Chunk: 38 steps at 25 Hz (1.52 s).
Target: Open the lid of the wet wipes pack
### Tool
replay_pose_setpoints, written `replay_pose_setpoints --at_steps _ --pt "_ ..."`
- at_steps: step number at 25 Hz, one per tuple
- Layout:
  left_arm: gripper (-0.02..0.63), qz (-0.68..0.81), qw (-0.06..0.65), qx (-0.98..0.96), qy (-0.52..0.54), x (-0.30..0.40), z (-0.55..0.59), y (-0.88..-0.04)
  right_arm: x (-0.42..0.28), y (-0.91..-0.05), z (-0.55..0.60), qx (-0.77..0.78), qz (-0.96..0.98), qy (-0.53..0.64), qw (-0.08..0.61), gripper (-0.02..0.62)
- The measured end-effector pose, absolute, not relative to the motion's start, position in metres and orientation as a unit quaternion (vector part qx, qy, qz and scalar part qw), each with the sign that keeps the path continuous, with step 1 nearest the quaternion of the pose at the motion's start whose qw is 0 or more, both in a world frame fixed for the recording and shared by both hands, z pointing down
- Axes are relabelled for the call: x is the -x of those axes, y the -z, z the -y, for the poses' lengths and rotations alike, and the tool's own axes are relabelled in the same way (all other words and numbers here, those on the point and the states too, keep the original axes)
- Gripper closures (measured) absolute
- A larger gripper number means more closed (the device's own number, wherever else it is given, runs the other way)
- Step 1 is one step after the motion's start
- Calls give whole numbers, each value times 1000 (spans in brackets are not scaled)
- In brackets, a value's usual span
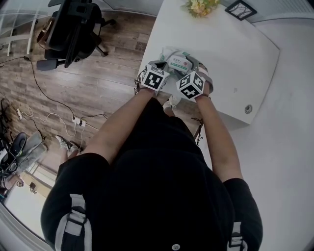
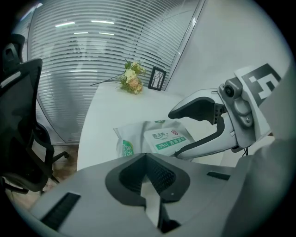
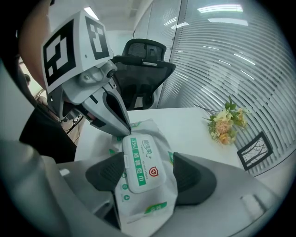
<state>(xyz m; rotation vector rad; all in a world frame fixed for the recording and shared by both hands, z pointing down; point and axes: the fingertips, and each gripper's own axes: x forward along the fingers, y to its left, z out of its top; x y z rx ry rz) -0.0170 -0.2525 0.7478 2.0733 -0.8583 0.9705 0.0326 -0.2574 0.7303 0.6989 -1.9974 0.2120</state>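
Note:
The wet wipes pack [image 3: 144, 194] is white with green print and lies near the front edge of the white table [image 1: 235, 54]. Its flat white lid [image 3: 140, 162] looks closed. My right gripper [image 3: 148, 175] straddles the pack, a dark pad [image 3: 105, 172] pressing each side. My left gripper [image 2: 147, 173] is shut, its pads meeting in a V. In the right gripper view its pointed tip [image 3: 121, 128] rests at the lid's far left corner. In the left gripper view the pack [image 2: 138, 139] lies just ahead, with the right gripper [image 2: 175, 134] around it. The head view shows both grippers close together over the pack [image 1: 177, 62].
A small bunch of flowers [image 1: 201, 6] and a black picture frame [image 1: 240, 10] stand at the table's far end. A black office chair [image 1: 73, 29] is on the wood floor to the left, where cables [image 1: 49, 115] trail. Blinds [image 2: 92, 55] cover the window.

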Motion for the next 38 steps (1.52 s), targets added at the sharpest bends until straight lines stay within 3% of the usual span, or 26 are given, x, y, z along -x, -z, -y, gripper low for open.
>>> replay_pose_setpoints --at_steps 13,24,38 --pt "600 326 337 -794 -387 19 252 -750 -44 -689 291 -332 824 -71 453 273" --pt "600 325 340 -800 -372 21 249 -746 -76 -693 325 -367 801 -69 468 289" --pt "600 333 309 -844 -285 18 255 -678 -83 -724 331 -369 787 -91 486 290"
